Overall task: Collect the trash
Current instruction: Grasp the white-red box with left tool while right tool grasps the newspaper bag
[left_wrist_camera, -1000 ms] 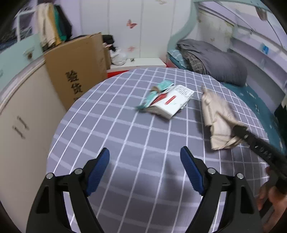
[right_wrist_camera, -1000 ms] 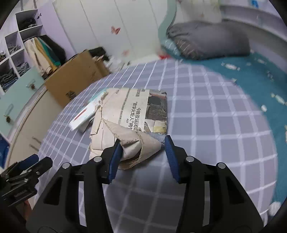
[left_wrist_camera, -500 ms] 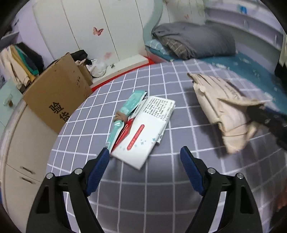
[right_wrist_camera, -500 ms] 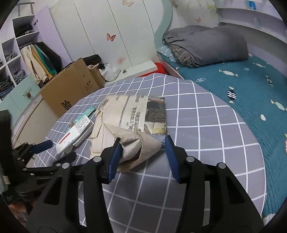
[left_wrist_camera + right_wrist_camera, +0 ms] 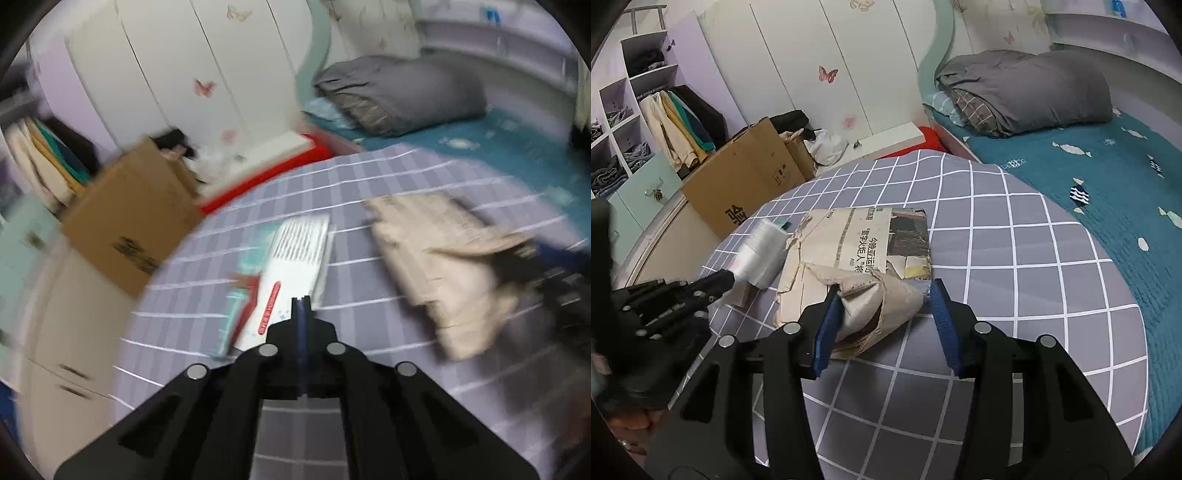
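A white packet with a red stripe [image 5: 295, 254] lies on the grey checked bedspread [image 5: 1015, 258], beside a teal wrapper [image 5: 236, 314]. My left gripper [image 5: 301, 301] is shut, its tips pinched on the packet's near edge. The right wrist view shows the same left gripper [image 5: 726, 277] with the blurred packet [image 5: 761, 247] at its tip. A crumpled, folded newspaper [image 5: 857, 251] rests to the right of the packet. My right gripper [image 5: 884, 295] is shut on the newspaper's bunched near corner. In the blurred left wrist view the newspaper [image 5: 436, 266] hangs from the right gripper [image 5: 554, 273].
A brown cardboard box [image 5: 738, 184] stands on the floor past the bed's left edge, with clothes and open shelves [image 5: 624, 140] behind it. A rolled grey duvet [image 5: 1027, 92] lies on the teal sheet [image 5: 1108, 177] at the back right. White wardrobe doors [image 5: 812, 66] fill the far wall.
My left gripper came forward over the white packet and its jaws went from wide open to shut on it. The packet's near end has lifted. The right gripper still holds the newspaper.
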The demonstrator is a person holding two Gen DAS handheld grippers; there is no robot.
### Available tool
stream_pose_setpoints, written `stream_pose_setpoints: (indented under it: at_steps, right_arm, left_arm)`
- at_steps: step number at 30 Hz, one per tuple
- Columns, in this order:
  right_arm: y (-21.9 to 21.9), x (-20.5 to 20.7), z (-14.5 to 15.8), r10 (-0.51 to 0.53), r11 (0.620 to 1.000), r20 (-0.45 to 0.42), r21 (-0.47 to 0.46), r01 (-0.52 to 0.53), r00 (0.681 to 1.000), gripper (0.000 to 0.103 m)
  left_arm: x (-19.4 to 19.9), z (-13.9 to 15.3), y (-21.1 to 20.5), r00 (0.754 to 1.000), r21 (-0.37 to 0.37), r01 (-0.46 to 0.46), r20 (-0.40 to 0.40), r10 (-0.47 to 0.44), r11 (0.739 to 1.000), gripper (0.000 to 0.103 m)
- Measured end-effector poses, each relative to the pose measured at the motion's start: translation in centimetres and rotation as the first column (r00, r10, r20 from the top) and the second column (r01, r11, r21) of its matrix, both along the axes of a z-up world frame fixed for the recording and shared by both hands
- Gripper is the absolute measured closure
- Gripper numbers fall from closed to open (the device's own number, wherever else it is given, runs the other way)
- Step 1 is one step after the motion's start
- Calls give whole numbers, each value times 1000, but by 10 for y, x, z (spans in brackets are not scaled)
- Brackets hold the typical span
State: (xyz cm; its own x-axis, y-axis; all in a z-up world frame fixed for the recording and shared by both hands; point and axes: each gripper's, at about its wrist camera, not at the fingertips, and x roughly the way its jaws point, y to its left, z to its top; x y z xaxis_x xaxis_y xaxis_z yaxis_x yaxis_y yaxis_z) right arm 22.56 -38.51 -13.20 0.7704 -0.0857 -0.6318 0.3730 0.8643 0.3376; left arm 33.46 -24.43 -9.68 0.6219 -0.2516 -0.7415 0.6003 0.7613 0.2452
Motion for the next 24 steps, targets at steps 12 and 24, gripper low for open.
stream_pose_setpoints:
  at_steps: [12, 24]
  right_arm:
    - [10, -19, 17, -6, 1000, 25, -24, 7, 1000, 56]
    - [1, 2, 5, 9, 1000, 3, -21, -9, 1000, 56]
  left_arm:
    - [-15, 11, 29, 999, -64, -41, -8, 41, 997, 101]
    - [8, -18, -3, 999, 99, 27, 24, -30, 995, 56]
